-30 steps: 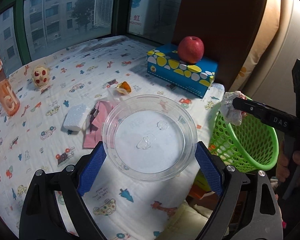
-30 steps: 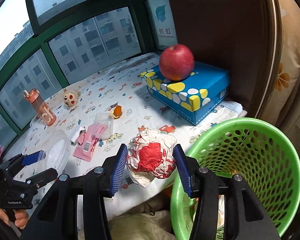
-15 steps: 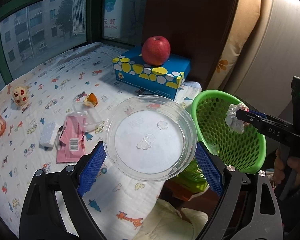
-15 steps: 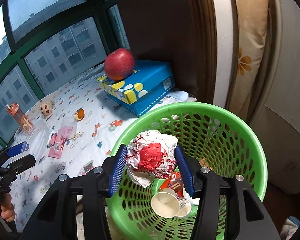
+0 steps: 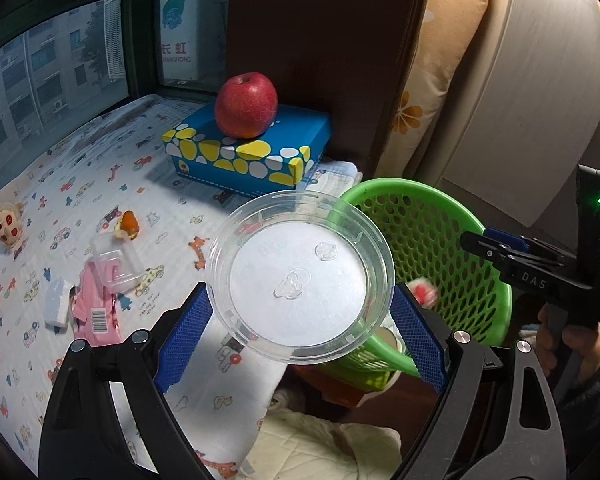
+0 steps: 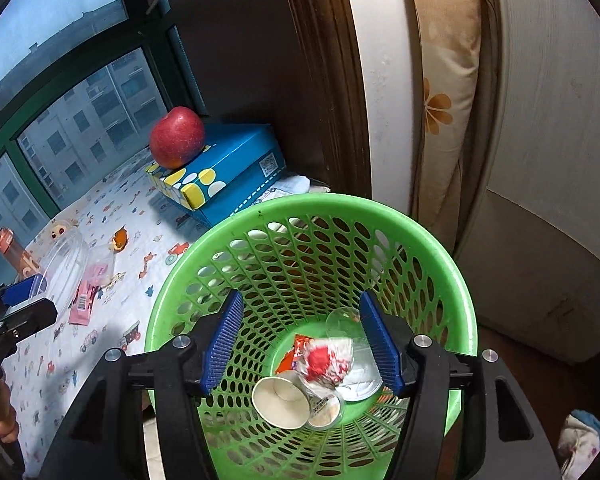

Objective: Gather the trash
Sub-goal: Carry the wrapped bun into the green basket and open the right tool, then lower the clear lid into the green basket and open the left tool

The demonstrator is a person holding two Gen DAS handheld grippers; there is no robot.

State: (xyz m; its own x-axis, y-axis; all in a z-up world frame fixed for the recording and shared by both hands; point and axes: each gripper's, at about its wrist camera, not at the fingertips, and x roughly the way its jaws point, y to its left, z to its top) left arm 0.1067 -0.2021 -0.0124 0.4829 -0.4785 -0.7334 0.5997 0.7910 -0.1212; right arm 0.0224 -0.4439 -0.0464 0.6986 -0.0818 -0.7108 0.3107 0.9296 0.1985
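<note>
My left gripper [image 5: 300, 328] is shut on a clear plastic lid [image 5: 298, 276] and holds it in the air just left of the green mesh basket [image 5: 432, 232]. My right gripper [image 6: 302, 340] is open and empty over the basket [image 6: 260, 236]. The crumpled red-and-white wrapper [image 6: 326, 364] is inside the basket, blurred, above paper cups [image 6: 280, 398] and a clear lid. It also shows in the left wrist view [image 5: 424, 292]. A pink packet [image 5: 98, 308], a clear small box [image 5: 116, 260] and a white block [image 5: 58, 304] lie on the patterned cloth.
A red apple [image 5: 246, 106] sits on a blue tissue box [image 5: 252, 152] at the back by a dark wall. An orange toy [image 5: 128, 222] and a small doll [image 5: 6, 228] lie on the cloth. An orange bottle [image 6: 14, 252] stands by the window.
My right gripper opened and let go of the wrapper, which dropped into the basket. My left gripper moved right with the lid, closer to the basket.
</note>
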